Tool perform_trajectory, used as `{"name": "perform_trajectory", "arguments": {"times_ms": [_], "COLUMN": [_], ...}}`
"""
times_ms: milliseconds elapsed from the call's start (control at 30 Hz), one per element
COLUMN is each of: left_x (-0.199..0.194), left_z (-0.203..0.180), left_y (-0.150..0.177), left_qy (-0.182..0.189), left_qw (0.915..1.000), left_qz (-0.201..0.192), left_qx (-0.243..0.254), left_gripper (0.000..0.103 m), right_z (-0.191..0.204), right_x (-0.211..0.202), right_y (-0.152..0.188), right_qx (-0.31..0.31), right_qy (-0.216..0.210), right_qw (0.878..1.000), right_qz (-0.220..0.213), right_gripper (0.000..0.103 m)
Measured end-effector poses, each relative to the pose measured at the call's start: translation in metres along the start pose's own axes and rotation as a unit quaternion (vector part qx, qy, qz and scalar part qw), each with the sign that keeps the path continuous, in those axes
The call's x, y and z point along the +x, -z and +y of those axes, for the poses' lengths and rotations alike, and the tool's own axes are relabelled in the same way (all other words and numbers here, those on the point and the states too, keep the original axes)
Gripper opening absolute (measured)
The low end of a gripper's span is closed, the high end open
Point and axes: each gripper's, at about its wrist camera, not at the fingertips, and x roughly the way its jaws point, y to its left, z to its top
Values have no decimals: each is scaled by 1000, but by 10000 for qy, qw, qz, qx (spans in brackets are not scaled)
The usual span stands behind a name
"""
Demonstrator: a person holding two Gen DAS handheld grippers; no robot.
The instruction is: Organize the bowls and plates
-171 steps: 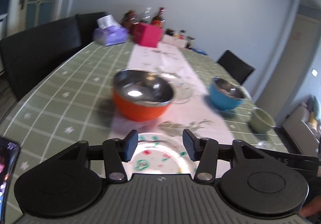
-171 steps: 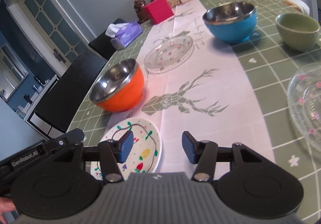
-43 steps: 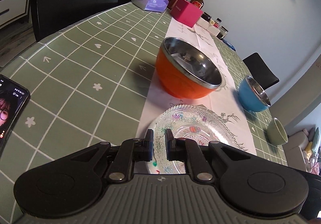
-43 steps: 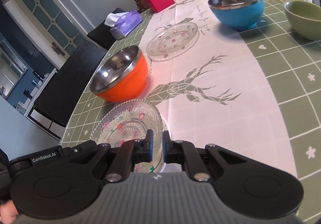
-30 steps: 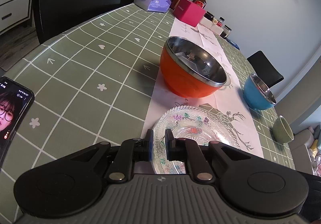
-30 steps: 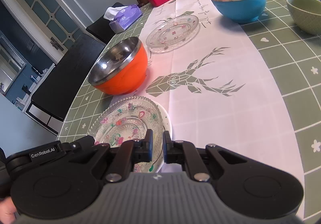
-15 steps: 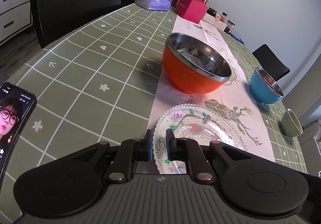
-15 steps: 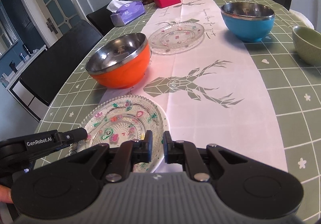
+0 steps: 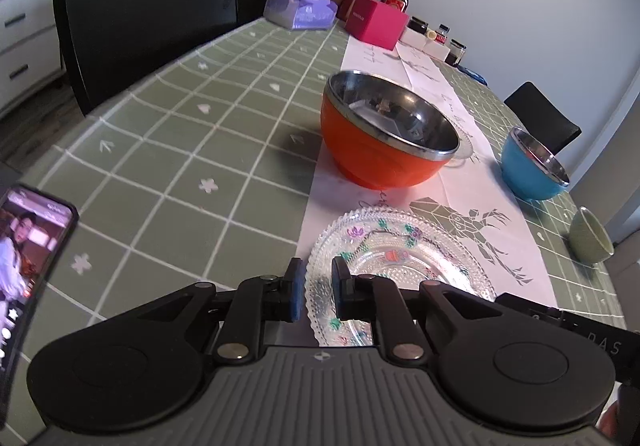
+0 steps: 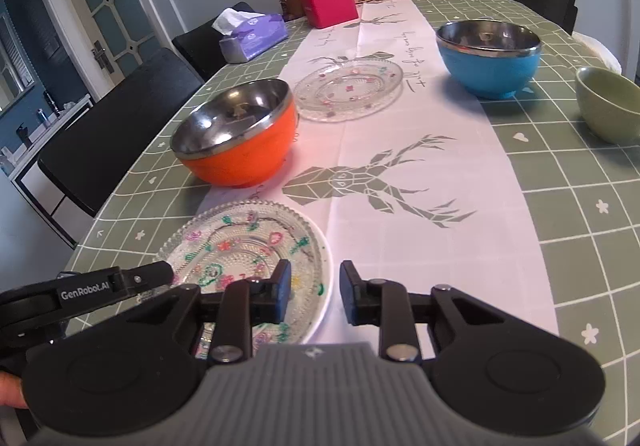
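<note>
Jaws of right hand-held gripper (image 10: 311, 292) opening over glass plate (image 10: 248, 242) rim.

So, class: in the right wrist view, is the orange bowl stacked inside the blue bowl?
No: the orange bowl stands alone, left of the runner, far apart from the blue bowl.

Both wrist views look low and close along the table (image 9: 168, 150), sharing the glass plate (image 10: 248, 246).

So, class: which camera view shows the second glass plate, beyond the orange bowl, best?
The right wrist view: the far glass plate lies whole there. In the left wrist view the orange bowl hides nearly all of it.
</note>
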Motion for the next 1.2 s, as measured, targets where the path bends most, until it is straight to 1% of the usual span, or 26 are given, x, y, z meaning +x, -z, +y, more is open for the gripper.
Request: {"name": "perform_trajectory", "arguments": {"times_ms": [33, 100, 233, 267, 333, 367, 400, 467, 833, 867, 900, 933, 1000, 1067, 1133, 1167, 1200], "left_x": [-3, -8, -8, -7, -5, -4, -4, -3, -2, -4, -6, -9, -16, -20, -22, -22, -22], "left_z": [-3, -6, -5, -4, -3, -3, -4, -6, -10, -12, -13, -15, -19, -24, -30, -34, -38], "left_y": [0, 0, -2, -1, -1, 1, 1, 2, 0, 0, -1, -2, -6, -11, -16, -19, -21], "left_qy": [-90, -159, -160, -123, -54, -86, -95, -107, -160, -171, -193, -208, -213, -116, 76, 176, 285], "left_qw": [9998, 9993, 9993, 9995, 9997, 9996, 9996, 9994, 9987, 9984, 9982, 9979, 9971, 9969, 9970, 9968, 9962], "left_qz": [-96, -189, -80, -45, 16, 27, 16, 25, 54, 33, -14, -85, -196, -248, -243, -231, -213], "left_qx": [147, 284, 321, 288, 236, 256, 283, 328, 487, 537, 573, 613, 709, 734, 732, 748, 790], "left_gripper": [16, 16, 15, 14, 9, 8, 8, 8, 8, 9, 9, 10, 15, 17, 19, 21, 21], "right_z": [-3, -9, -16, -16, -16, -15, -14, -13, -18, -19, -20, -21, -23, -25, -26, -27, -29], "right_x": [0, 0, -2, -3, -3, -3, -2, -1, 1, 1, 0, -1, -4, -8, -13, -15, -18], "right_y": [0, 1, 4, 5, 6, 7, 7, 7, 5, 5, 5, 4, 3, 1, -2, -3, -5], "right_qx": [62, 220, 506, 532, 549, 532, 519, 505, 542, 598, 644, 653, 686, 732, 737, 743, 753], "right_qy": [-9, -64, -278, -327, -412, -431, -458, -469, -480, -509, -522, -497, -499, -545, -550, -553, -551], "right_qw": [10000, 9997, 9981, 9978, 9973, 9972, 9972, 9972, 9970, 9965, 9962, 9963, 9962, 9957, 9957, 9957, 9956], "right_qz": [22, 80, 207, 234, 266, 285, 296, 292, 276, 282, 278, 253, 198, 152, 87, 52, 17], "right_gripper": [27, 27, 25, 20, 15, 9, 6, 4, 4, 5, 8, 9, 9, 9, 11, 13, 17]}}
